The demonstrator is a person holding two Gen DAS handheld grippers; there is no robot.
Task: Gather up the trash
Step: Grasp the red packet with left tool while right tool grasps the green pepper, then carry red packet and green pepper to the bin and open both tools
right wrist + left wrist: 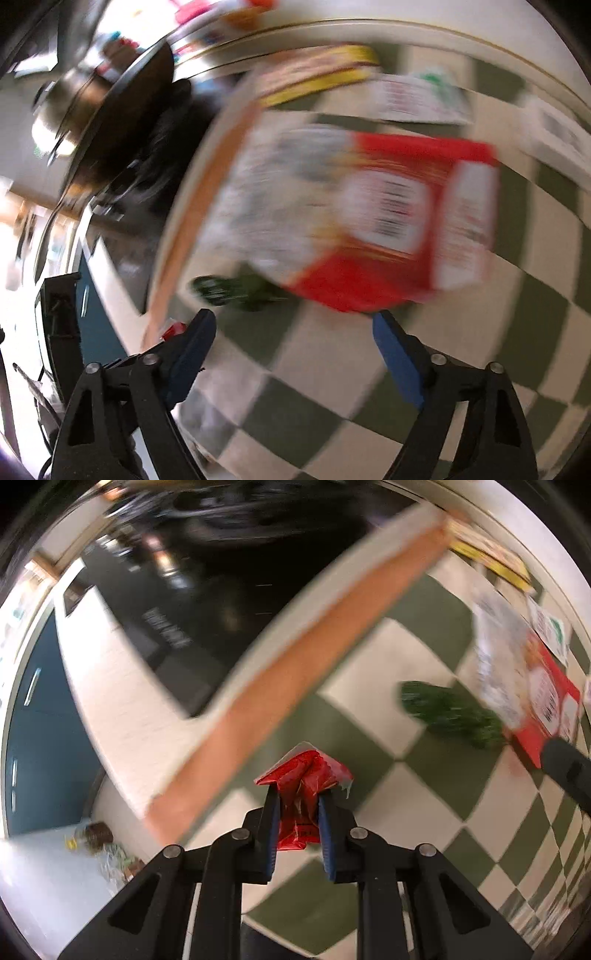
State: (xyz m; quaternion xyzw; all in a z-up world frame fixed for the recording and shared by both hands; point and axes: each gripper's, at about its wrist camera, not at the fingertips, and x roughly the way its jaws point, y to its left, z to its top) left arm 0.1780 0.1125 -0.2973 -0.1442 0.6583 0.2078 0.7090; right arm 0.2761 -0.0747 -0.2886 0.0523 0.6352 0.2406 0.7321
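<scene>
In the left wrist view my left gripper [298, 798] is shut on a crumpled red wrapper [308, 771], which sticks out past the blue pads just above the green-and-white checked tablecloth [369, 657]. A dark green packet [450, 712] and a big red-and-white packet [535, 690] lie further right. In the right wrist view my right gripper [293, 322] is open over the cloth. The blurred red-and-white packet [388, 221] lies just beyond its fingertips, with nothing between the pads. The green packet [236, 291] is left of it, and a bit of the red wrapper [173, 329] shows by the left finger.
The table's orange edge band [295, 672] runs diagonally, with dark floor beyond it. A yellow packet [325, 74] and white printed papers [421, 96] lie at the far side of the cloth. Small bits of rubbish [99, 842] sit on a pale surface below the table.
</scene>
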